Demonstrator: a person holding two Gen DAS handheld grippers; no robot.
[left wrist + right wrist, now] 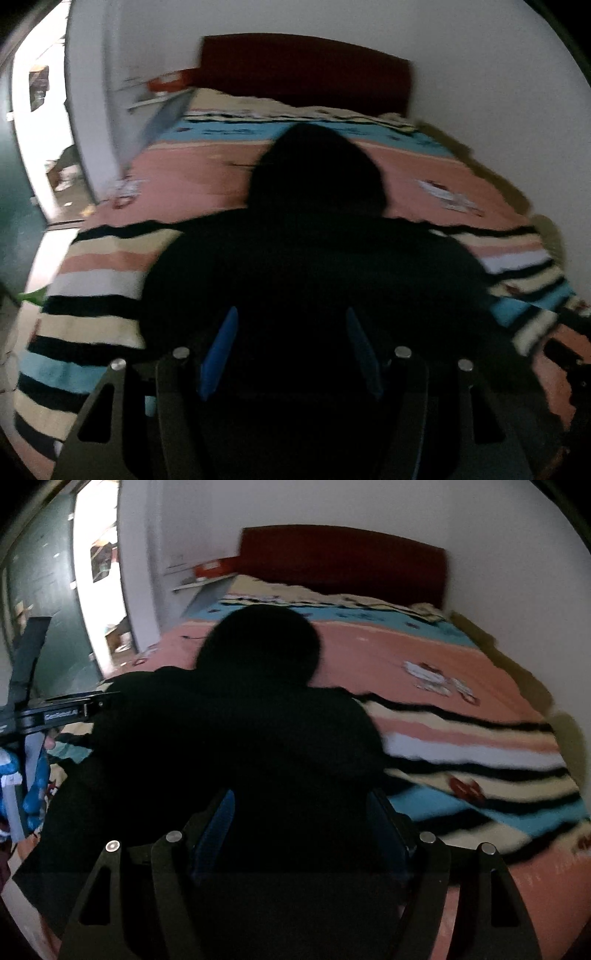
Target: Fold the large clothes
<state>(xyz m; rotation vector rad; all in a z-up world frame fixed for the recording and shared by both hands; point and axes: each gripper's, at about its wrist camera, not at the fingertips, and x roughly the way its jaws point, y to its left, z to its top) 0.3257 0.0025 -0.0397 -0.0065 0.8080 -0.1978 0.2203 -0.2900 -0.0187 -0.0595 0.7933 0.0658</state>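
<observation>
A large black hooded garment [314, 258] lies flat on the bed, hood [317, 166] pointing toward the headboard. It also shows in the right wrist view [240, 738]. My left gripper [291, 354] hovers over the garment's lower part with its blue fingers [218, 354] spread apart and nothing between them. My right gripper [301, 830] is likewise open above the garment's lower right part, blue fingers [218, 827] apart. The left gripper's body [55, 716] shows at the left edge of the right wrist view. Both views are blurred.
The bed carries a striped pink, blue, cream and black blanket [424, 162]. A dark red headboard [306, 70] stands against the white wall. A small shelf with a red box [166, 83] sits at the bed's left. An open doorway [44, 129] is at far left.
</observation>
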